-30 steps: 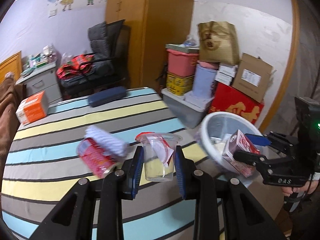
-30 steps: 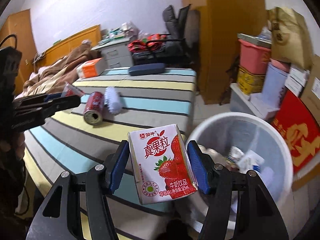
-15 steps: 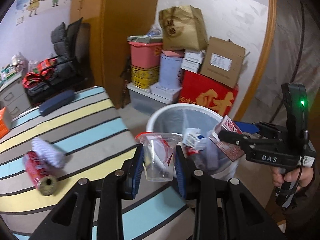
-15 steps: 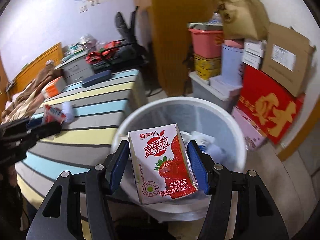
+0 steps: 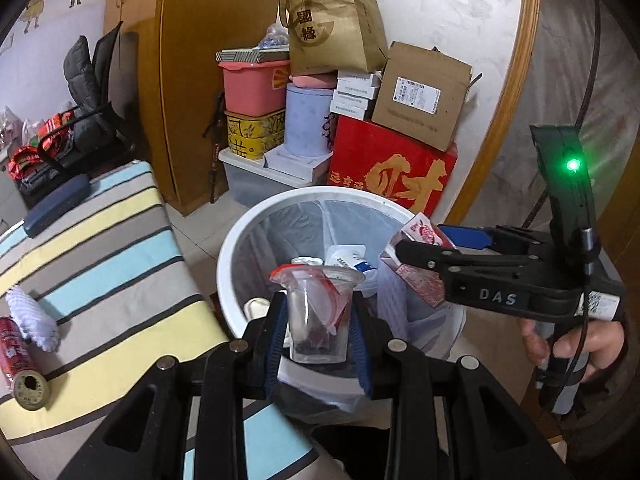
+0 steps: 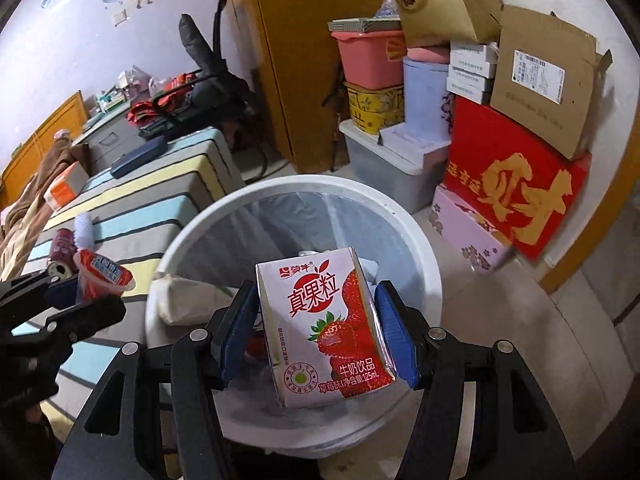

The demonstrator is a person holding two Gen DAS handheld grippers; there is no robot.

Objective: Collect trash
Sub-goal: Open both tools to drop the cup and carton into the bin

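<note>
Left tongs [image 5: 318, 330] grip one plastic cup [image 5: 316, 312]; right tongs [image 6: 316, 330] grip one milk carton [image 6: 326, 326]. Both hang over the white bin [image 6: 424, 248] at frame centre. One can [image 5: 18, 364] lies lower left.

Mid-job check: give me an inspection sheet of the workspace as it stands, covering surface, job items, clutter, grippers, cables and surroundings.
Surface: striped bed cover, beside the white trash bin.
Job's things: plastic cup with a peeled red lid and strawberry milk carton are both held over the bin; the bin already holds cans and wrappers.
Clutter: red can and white brush lie on the bed; also a dark blue case.
Grippers: left gripper shut on the cup; right gripper shut on the carton.
Cables: black cable runs down the right gripper's handle.
Surroundings: stacked boxes, storage bins, wooden wardrobe, chair.
</note>
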